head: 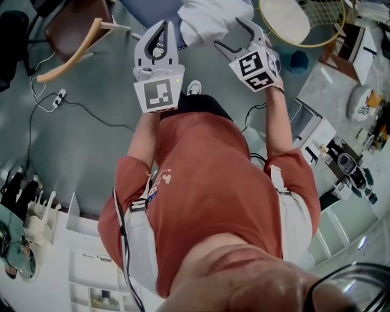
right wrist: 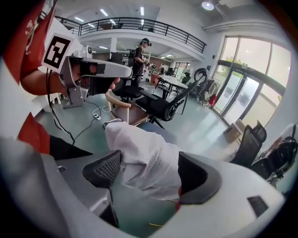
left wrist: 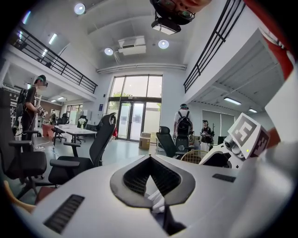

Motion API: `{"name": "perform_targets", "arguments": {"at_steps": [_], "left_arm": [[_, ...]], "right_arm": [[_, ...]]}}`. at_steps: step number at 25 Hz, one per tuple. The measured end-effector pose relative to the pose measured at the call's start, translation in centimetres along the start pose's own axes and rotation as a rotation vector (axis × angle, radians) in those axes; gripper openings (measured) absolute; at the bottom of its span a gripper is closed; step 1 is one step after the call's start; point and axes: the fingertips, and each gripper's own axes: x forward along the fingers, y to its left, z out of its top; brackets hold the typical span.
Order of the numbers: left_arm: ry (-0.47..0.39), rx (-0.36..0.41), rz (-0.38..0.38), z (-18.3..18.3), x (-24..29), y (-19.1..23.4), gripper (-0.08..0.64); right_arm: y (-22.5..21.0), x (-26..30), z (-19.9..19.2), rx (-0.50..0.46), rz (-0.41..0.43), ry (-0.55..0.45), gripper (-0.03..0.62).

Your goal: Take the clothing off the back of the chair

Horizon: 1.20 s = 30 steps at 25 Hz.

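The white clothing [head: 210,18] lies bunched just beyond both grippers, over something blue-grey [head: 152,7]. In the right gripper view the clothing [right wrist: 144,158] fills the gap between the two dark pads. My right gripper [head: 230,35] [right wrist: 149,165] points steeply down and stands open around it, its jaws wide apart. The left gripper [head: 163,25] [left wrist: 150,159] is beside the cloth's left edge with its jaws together; no cloth hangs from it. The wooden chair [head: 73,33] [right wrist: 122,108] with a brown seat stands to the left, its curved backrest bare.
A power strip with cables [head: 58,97] lies on the grey floor. A round wicker-rimmed table [head: 289,21] stands at the upper right. Black office chairs [right wrist: 163,104] [left wrist: 88,153], desks and people stand farther off. White shelving [head: 79,268] is at the lower left.
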Motion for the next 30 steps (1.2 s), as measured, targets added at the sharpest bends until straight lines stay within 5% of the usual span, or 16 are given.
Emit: {"name": "perform_targets", "arguments": {"at_steps": [18,30], "left_arm": [[0.039,-0.031,0.024,-1.7,2.6,2.9,0.014],[0.027,-0.046,0.031,-1.3,2.2,3.0,0.014]], "right_arm": [[-1.4,4.8,-1.6,-0.033,0.18,0.278,0.393],[-1.5,4.8,-1.5,-0.164,0.102,0.252,0.344]]}}
